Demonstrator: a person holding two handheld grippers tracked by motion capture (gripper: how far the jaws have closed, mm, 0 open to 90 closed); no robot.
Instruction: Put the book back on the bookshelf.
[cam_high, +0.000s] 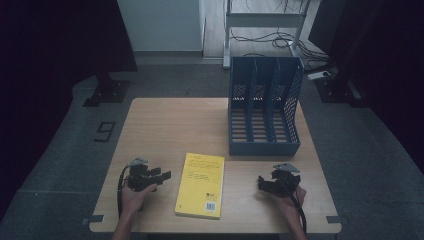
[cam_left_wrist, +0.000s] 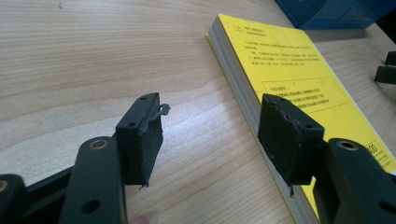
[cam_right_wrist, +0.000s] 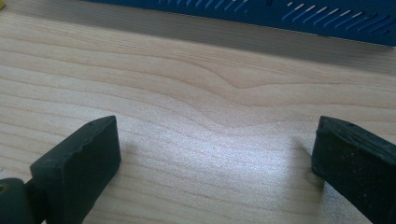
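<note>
Left claw (cam_left_wrist: 210, 123) wide apart beside yellow book (cam_left_wrist: 299, 88); cover print unreadable.

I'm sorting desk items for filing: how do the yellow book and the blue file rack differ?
The yellow paperback book lies flat, closed, near the table's front edge; the blue plastic slotted file rack stands upright farther back. The book is solid and thin; the rack is taller, perforated, with empty compartments. Both rest on the wooden table.

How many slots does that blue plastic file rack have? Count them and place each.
3. The blue plastic file rack stands at the wooden table's far right, with its slots side by side: left, middle, right, all looking empty from the high view.
</note>
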